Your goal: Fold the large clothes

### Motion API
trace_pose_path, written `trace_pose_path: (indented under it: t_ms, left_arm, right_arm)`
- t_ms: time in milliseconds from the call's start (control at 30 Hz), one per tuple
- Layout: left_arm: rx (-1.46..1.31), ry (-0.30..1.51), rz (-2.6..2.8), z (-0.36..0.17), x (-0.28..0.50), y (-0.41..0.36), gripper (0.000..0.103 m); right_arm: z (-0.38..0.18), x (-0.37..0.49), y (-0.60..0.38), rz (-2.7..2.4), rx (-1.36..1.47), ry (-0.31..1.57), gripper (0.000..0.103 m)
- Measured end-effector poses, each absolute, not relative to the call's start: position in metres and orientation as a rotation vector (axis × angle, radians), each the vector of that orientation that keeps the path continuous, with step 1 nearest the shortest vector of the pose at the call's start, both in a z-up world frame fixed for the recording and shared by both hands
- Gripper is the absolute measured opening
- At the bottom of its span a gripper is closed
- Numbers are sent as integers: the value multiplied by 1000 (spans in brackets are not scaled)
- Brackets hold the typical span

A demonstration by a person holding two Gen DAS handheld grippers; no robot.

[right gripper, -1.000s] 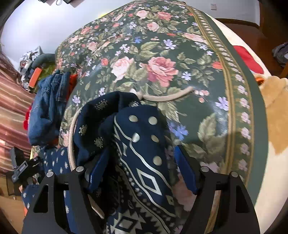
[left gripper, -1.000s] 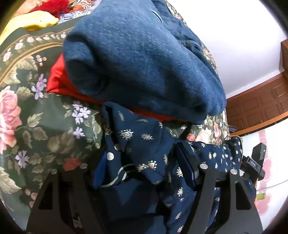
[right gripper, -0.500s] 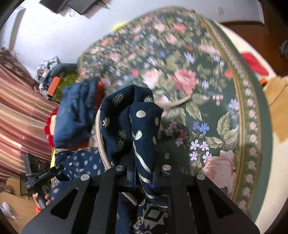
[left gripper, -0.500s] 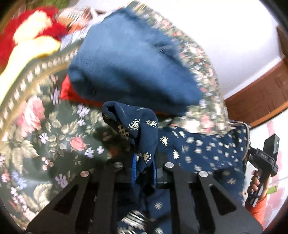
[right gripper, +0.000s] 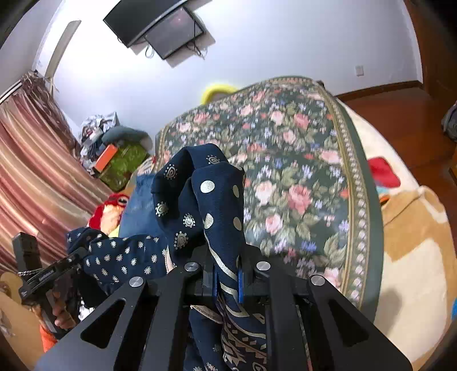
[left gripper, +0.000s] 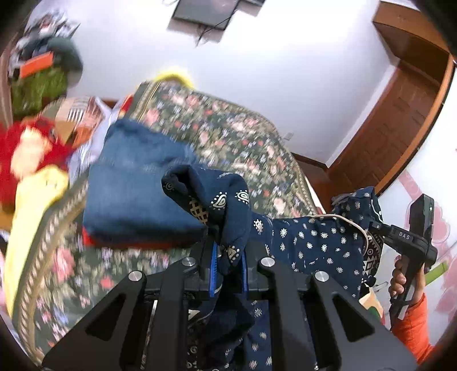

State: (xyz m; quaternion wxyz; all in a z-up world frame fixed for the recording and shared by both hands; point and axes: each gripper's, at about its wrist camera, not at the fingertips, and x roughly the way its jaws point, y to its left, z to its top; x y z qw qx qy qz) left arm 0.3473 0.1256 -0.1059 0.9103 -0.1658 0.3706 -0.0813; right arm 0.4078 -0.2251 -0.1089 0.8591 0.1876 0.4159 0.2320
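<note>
A: Surface?
B: Bed under a dark green bedspread with pink roses and a braided border (right gripper: 300,171). On it, folded blue denim clothing (left gripper: 137,182) over something red; a red and yellow plush toy (left gripper: 31,154) at the bed's far corner.

A: Room?
B: White walls, a black wall-mounted television (right gripper: 160,27), striped pink curtains (right gripper: 34,182), a brown wooden door (left gripper: 400,114).

A: Task item?
B: Navy blue patterned cloth garment with pale dots and paisley marks (left gripper: 308,242), stretched in the air between both grippers, above the bed.

A: Fingers?
B: Left gripper (left gripper: 227,262) pinches a bunched edge of the garment; right gripper (right gripper: 225,281) is clamped on another edge.

A: Change from a second ago?
B: Both sets of jaws stood wide around the cloth lying on the bedspread; both have closed and lifted it, and more wall shows.
</note>
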Motion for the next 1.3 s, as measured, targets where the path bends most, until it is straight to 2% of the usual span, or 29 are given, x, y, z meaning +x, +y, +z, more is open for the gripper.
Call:
trace_pose_path:
  t_ms: [167, 333, 767, 933, 1000, 1067, 1100, 1300]
  left_arm:
    - [-326, 732, -167, -93, 379, 122, 12]
    - [-375, 759, -141, -105, 427, 138, 12]
    - [-349, 936, 14, -210, 549, 187, 13]
    - [-316, 941, 9, -230, 556, 190, 24]
    - [-284, 935, 23, -232, 553, 191, 38]
    - [-274, 939, 45, -231, 550, 193, 46]
    - [-280, 946, 51, -230, 548, 195, 47]
    - [-269, 971, 75, -218, 532, 196, 47]
  right_arm:
    - [-96, 432, -232, 461, 405, 825, 8]
    - [-104, 466, -232, 432, 404, 828, 8]
    - [-224, 575, -223, 308, 457, 1010, 8]
    - [-240, 577, -221, 312, 412, 1039, 9]
    - [-239, 573, -220, 308, 376, 1035, 10]
    - [-234, 568, -219, 291, 347, 1037, 12]
    - [-230, 564, -220, 281, 335, 1039, 14]
    - [-212, 545, -229, 231, 275, 1050, 14]
